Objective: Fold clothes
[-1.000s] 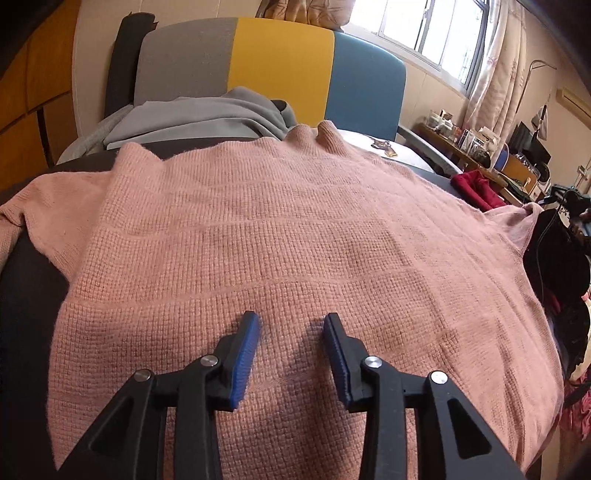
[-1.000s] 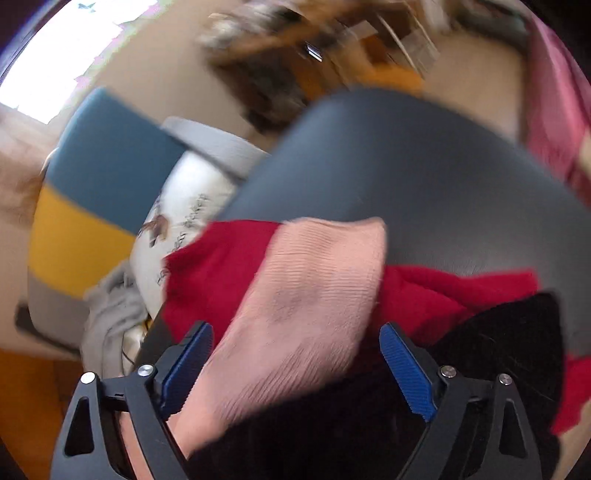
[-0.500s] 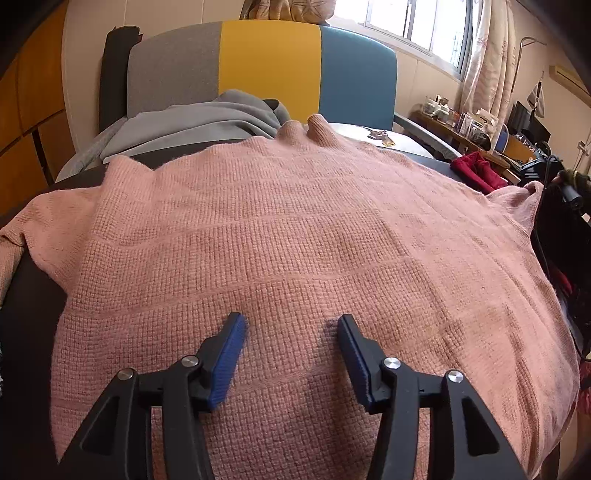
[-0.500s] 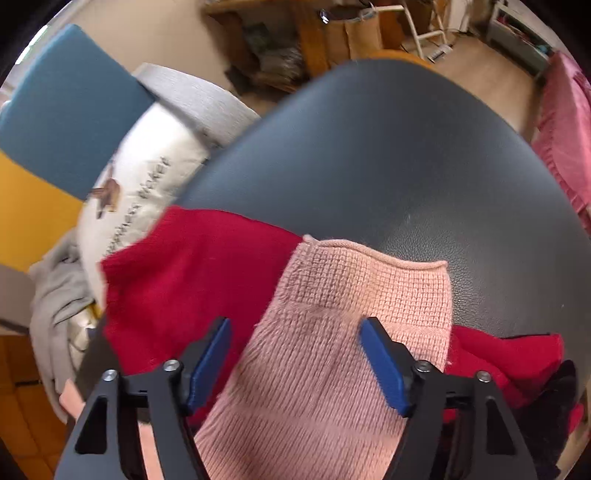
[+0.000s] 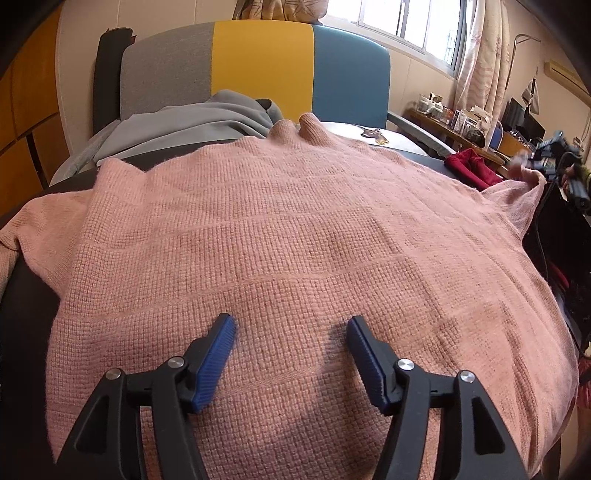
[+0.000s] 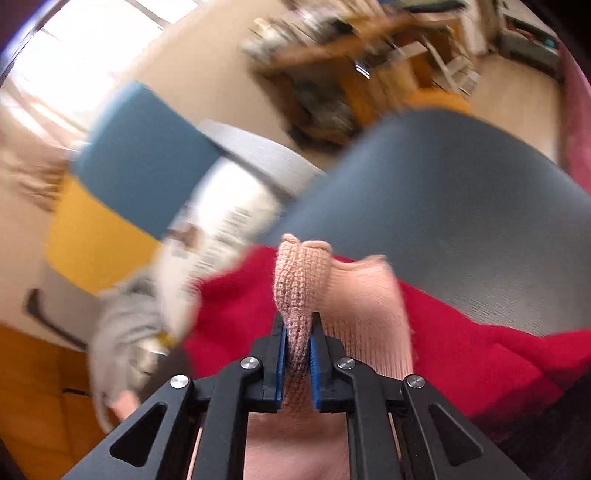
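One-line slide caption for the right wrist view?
Right gripper, jaws just closed, pinches the pink sweater's sleeve cuff above a red garment on the dark table.

Daylight enters through the window, blown out at top left of the right wrist view. The left wrist view is sharp and evenly lit. Right wrist view: heavy motion blur; far shelves possibly unreadable. Fisheye curvature darkens corners.

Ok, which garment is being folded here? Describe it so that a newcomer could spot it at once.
Start at the striped chair; the dark table in front of it carries a pink knit sweater spread flat. Beside its plain grey and red neighbours, only it has a waffle weave, and the right gripper pinches its sleeve.
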`<state>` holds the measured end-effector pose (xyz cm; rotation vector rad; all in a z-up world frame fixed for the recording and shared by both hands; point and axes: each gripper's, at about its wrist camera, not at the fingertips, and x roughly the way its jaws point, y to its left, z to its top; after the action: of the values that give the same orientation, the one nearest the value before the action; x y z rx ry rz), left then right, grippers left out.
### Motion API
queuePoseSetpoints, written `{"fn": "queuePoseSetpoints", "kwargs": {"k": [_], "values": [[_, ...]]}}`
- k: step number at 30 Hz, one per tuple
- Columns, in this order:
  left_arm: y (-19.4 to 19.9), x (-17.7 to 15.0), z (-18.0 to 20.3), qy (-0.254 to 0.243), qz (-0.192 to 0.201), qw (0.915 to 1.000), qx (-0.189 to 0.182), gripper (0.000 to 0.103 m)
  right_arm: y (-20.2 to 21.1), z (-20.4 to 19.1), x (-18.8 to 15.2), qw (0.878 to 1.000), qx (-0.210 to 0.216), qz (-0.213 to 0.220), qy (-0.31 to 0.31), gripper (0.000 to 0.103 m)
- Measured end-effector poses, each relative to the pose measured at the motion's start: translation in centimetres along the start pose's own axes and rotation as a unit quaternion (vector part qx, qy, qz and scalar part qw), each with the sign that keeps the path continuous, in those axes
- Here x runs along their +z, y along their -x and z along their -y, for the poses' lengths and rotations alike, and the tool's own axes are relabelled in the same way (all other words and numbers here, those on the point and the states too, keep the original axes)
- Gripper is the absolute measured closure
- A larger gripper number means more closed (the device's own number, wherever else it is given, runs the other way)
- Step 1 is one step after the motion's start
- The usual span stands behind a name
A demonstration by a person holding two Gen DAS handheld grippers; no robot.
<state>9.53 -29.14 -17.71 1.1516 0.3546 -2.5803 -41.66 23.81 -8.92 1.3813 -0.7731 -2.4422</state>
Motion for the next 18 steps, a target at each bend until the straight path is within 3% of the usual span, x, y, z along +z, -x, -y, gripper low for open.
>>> {"fn": "queuePoseSetpoints", "kwargs": {"k": [3, 5, 9, 14, 16, 18], "values": [[0.0, 0.0, -0.1, 0.004, 0.002, 1.0, -0.005, 0.038, 2.8, -4.1, -0.6, 0.996, 0.073, 0.039, 0.032, 0.092], [0.1, 0.0, -0.3, 0.008, 0.002, 0.9999, -0.01, 0.038, 3.6, -8.0, -1.5, 0.988, 0.139, 0.04, 0.063, 0.092], [0.3, 0.1, -1.7, 0.046, 0.007, 0.9979, -0.046, 0.039, 3.5, -17.2, -6.2, 0.962, 0.235, 0.002, 0.142, 0.092], [0.7, 0.4, -3.5, 0.117, 0.003, 0.9882, -0.098, 0.04, 0.0, -25.8, -16.2, 0.929, 0.285, -0.073, 0.227, 0.092], [0.8, 0.9, -4.3, 0.146, -0.009, 0.9803, -0.132, 0.04, -1.6, -27.5, -20.7, 0.916, 0.294, -0.104, 0.251, 0.092], [0.9, 1.2, -5.3, 0.185, -0.014, 0.9665, -0.178, 0.04, -2.8, -28.6, -25.2, 0.904, 0.3, -0.134, 0.275, 0.092]]}}
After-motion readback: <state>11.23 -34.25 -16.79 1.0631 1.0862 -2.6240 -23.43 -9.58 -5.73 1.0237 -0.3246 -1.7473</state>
